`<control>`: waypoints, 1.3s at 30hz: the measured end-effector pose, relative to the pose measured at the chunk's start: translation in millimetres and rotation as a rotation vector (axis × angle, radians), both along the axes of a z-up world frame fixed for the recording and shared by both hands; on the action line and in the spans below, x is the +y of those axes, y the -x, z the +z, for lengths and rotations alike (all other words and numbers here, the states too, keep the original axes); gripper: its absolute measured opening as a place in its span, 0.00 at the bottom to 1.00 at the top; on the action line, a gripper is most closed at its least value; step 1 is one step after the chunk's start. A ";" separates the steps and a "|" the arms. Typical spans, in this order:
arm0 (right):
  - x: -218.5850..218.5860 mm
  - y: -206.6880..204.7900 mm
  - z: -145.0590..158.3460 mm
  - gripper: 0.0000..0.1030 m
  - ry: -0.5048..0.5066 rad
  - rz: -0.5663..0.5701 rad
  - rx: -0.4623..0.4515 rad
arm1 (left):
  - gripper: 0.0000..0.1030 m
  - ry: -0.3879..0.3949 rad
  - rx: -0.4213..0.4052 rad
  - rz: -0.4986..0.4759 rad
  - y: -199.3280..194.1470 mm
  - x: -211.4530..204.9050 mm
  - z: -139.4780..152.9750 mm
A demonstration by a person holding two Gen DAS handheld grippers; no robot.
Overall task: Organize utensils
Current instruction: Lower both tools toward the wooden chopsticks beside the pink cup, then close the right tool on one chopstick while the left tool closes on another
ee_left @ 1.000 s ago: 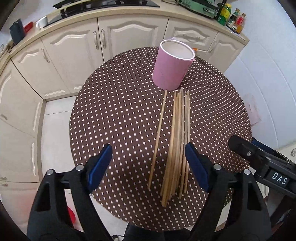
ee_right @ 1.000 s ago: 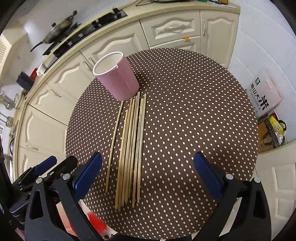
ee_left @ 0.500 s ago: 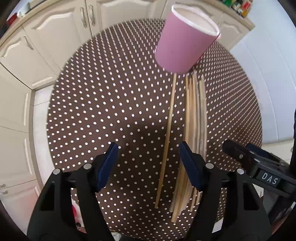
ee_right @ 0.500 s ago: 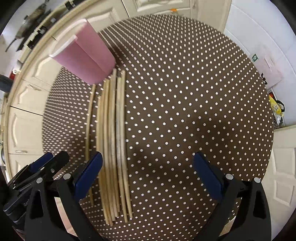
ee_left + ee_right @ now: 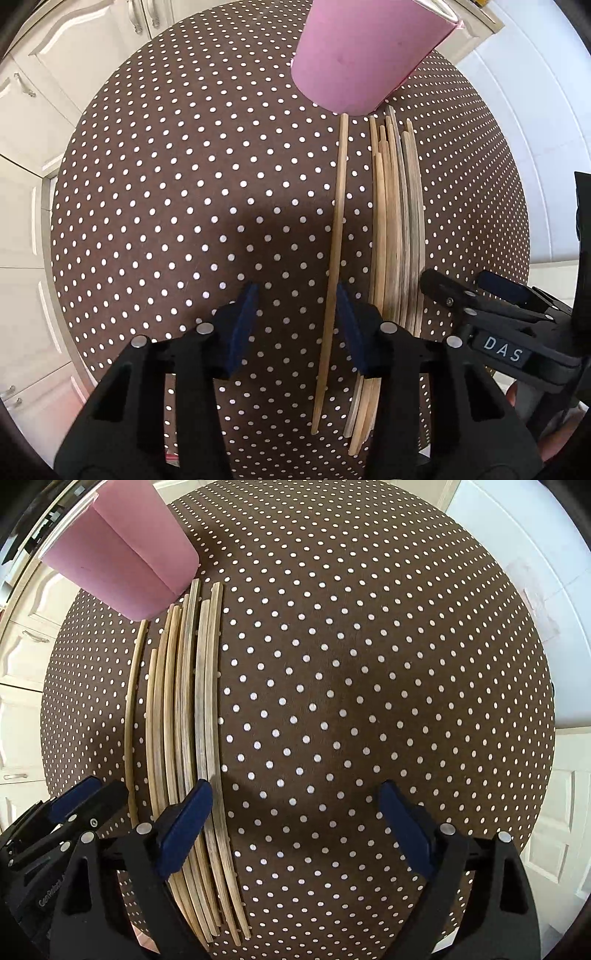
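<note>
A pink cup (image 5: 365,55) stands at the far side of a round brown polka-dot table (image 5: 166,206). One wooden chopstick (image 5: 334,266) lies alone on the cloth, left of a bundle of several chopsticks (image 5: 397,236). My left gripper (image 5: 295,317) is low over the table, jaws partly closed astride the single chopstick, right pad beside it. My right gripper (image 5: 295,823) is wide open above bare cloth, its left finger (image 5: 184,823) over the bundle (image 5: 192,716). The cup also shows in the right wrist view (image 5: 122,554).
White kitchen cabinets (image 5: 48,85) stand beyond the table's far and left edge. White cabinet doors (image 5: 561,812) stand to the right. The other gripper's black body (image 5: 498,317) reaches in beside the bundle.
Both grippers have dropped toward the table and moved forward. The left jaws have narrowed and now straddle the single chopstick. The right jaws stay wide.
</note>
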State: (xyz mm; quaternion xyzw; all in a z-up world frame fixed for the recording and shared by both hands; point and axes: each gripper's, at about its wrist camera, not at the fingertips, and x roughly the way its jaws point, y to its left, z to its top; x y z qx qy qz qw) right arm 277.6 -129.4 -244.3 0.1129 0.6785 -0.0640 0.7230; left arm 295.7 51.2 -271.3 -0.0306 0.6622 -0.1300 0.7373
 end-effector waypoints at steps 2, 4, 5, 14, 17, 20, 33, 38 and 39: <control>3.8 -3.3 -3.2 0.85 0.009 0.008 -0.002 | 0.43 -0.006 -0.004 -0.017 -3.4 -3.4 -0.5; 12.9 -10.7 -7.1 0.85 0.030 0.018 0.001 | 0.43 -0.024 -0.010 -0.030 -8.4 -10.8 -2.1; 14.1 -12.1 -8.2 0.85 0.046 0.017 0.004 | 0.44 -0.031 -0.014 -0.033 -9.6 -12.7 -2.2; 28.1 -34.0 -0.3 0.79 0.083 0.008 0.038 | 0.50 -0.063 -0.022 -0.020 -25.1 -37.7 -4.3; 23.9 -40.7 -1.4 0.76 0.084 0.008 0.031 | 0.52 -0.079 -0.019 -0.003 -29.4 -41.2 -6.2; 9.0 -46.8 2.5 0.66 0.085 0.008 0.013 | 0.55 -0.096 -0.033 -0.011 -28.8 -41.2 -4.7; -23.3 -58.5 13.5 0.19 0.047 -0.019 -0.027 | 0.07 -0.139 -0.132 0.057 -36.8 -53.4 -6.8; -41.1 -58.3 15.1 0.11 0.014 -0.055 -0.034 | 0.06 -0.112 -0.112 0.070 -41.9 -56.3 -7.8; -46.5 -56.5 15.6 0.08 0.000 -0.068 -0.037 | 0.06 -0.103 -0.107 0.076 -42.9 -55.4 -8.3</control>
